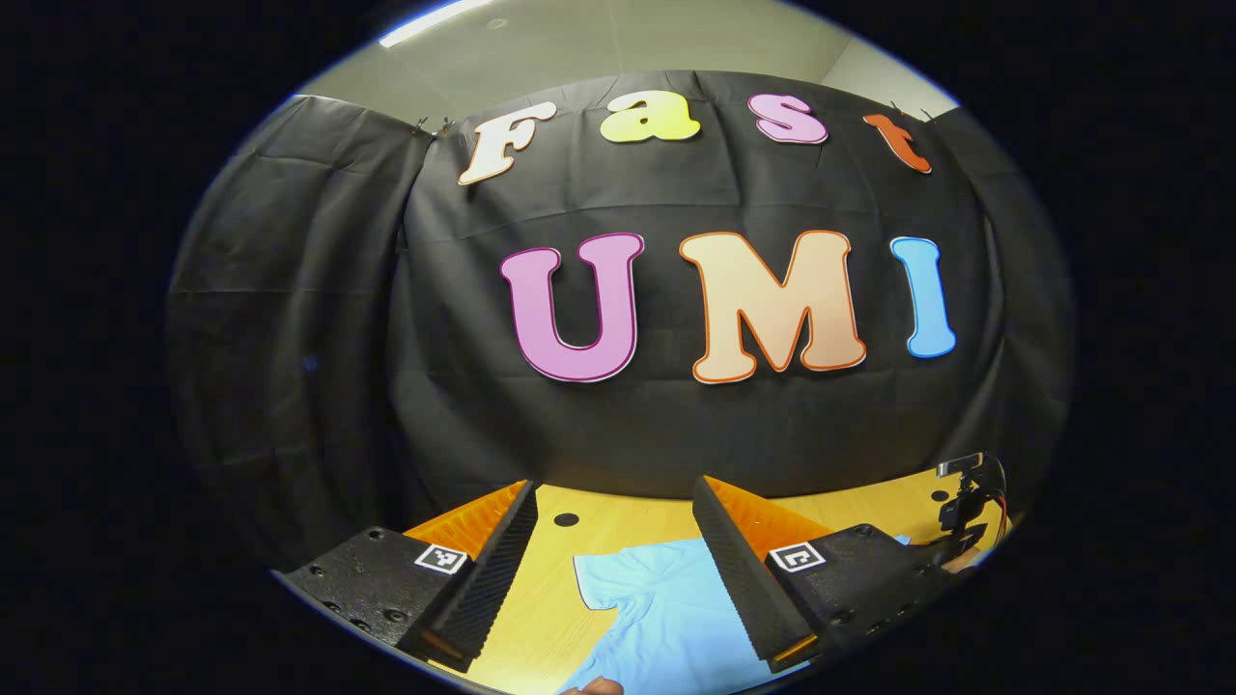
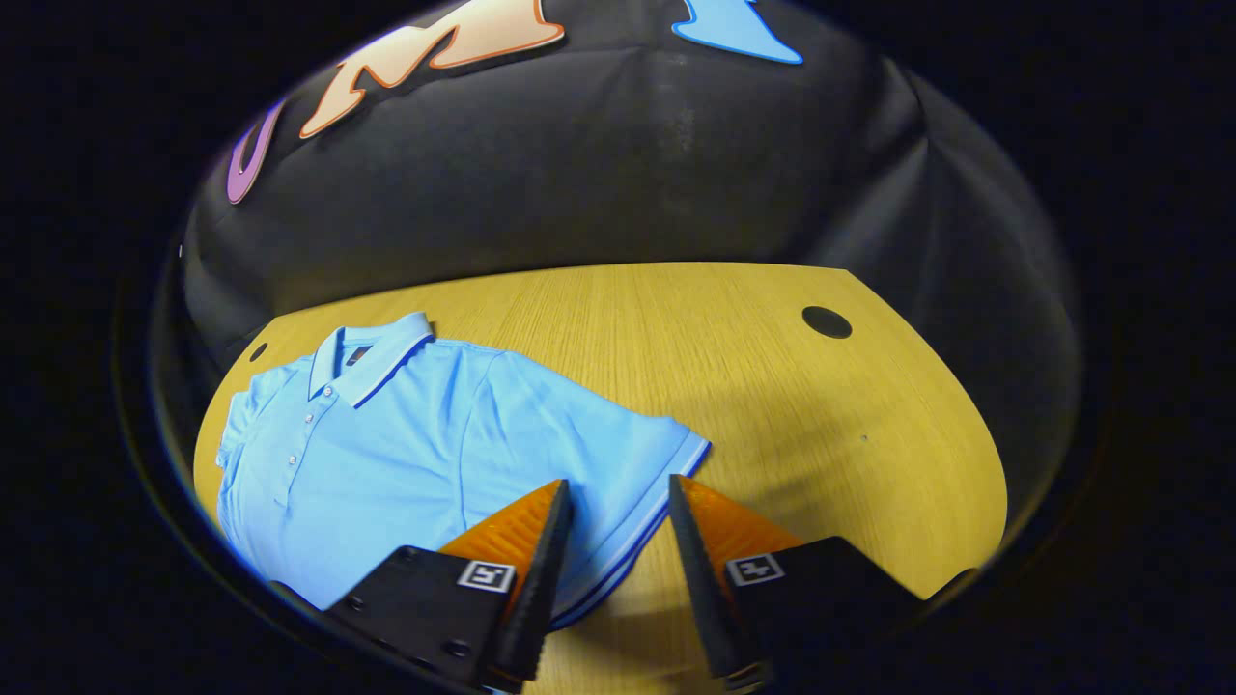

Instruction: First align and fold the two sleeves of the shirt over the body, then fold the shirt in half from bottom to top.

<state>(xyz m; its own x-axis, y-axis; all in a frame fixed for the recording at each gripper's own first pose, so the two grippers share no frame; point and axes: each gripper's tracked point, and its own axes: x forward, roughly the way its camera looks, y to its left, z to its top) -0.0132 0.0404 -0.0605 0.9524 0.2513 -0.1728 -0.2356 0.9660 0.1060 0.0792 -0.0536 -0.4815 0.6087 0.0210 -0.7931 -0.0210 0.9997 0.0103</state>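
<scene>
shirt: 1 | sleeves: 2 | wooden table: 1 | table holes: 2

Recording booth: black cloth wall, wooden table.

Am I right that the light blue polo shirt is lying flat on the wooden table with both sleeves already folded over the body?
Not quite. The polo shirt does lie flat on the wooden table, but in the right gripper view the sleeve near the right hand-held gripper is spread out to the side, not folded over the body.
</scene>
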